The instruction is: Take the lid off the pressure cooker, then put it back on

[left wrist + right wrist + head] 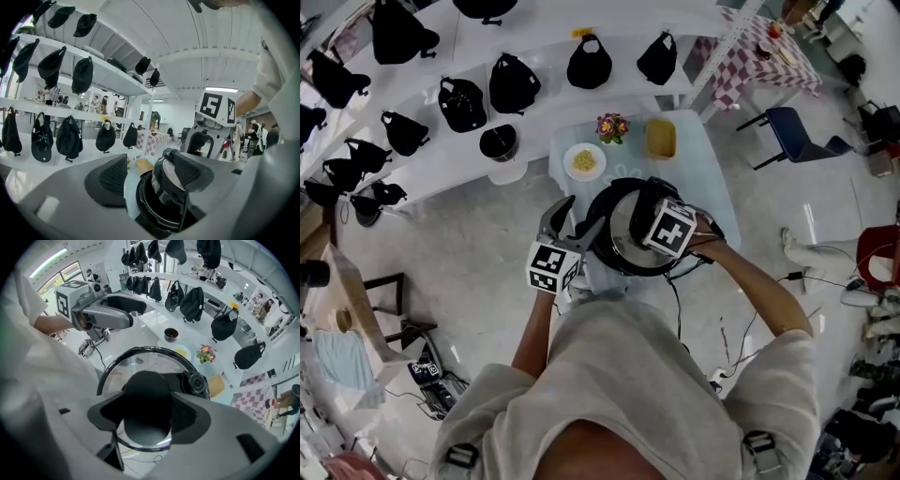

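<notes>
The black pressure cooker stands on a small pale-blue table. Its glass lid, with a dark rim and a round black knob, sits tilted just above the pot in the left gripper view. My right gripper points steeply down and is shut on that knob, one pad on each side. The left gripper is level at the cooker's left side with its jaws apart. The pot's rim lies close to its right pad, and I see nothing pinched between the pads.
Behind the cooker on the table are a white plate of yellow food, a small flower pot and a yellow container. White shelves with several black bags curve round the back. A blue chair stands at the right, and cables lie on the floor.
</notes>
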Available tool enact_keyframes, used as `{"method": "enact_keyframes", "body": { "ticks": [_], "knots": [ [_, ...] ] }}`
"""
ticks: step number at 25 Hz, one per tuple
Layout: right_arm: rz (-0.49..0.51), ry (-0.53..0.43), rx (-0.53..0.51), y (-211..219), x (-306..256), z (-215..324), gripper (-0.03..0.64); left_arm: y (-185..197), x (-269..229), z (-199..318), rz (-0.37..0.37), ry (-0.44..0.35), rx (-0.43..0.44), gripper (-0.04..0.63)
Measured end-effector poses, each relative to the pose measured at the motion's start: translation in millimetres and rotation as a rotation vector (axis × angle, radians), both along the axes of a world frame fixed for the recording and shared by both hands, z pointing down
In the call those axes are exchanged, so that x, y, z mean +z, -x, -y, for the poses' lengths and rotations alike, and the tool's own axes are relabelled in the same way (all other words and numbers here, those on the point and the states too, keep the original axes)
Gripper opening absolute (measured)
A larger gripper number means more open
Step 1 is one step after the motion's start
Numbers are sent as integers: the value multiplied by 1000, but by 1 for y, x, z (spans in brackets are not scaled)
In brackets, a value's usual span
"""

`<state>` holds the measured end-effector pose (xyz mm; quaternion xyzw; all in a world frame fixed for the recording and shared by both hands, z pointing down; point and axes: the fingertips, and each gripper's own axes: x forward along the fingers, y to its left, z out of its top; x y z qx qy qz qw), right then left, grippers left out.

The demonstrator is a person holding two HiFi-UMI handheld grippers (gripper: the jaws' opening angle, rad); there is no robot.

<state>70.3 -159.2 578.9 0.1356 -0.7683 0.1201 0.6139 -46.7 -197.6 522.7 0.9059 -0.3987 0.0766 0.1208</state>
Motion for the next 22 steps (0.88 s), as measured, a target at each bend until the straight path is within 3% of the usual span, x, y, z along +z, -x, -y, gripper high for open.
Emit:
{"method": "enact_keyframes", "body": {
  "ticks": [6, 22],
  "knots": [
    [-9, -9, 95, -42, -6, -11, 270, -39, -2, 0, -1, -7, 94, 298],
    [-45, 20, 530, -218, -2, -78, 272, -182, -6, -16, -1, -17, 398, 298]
  ]
}}
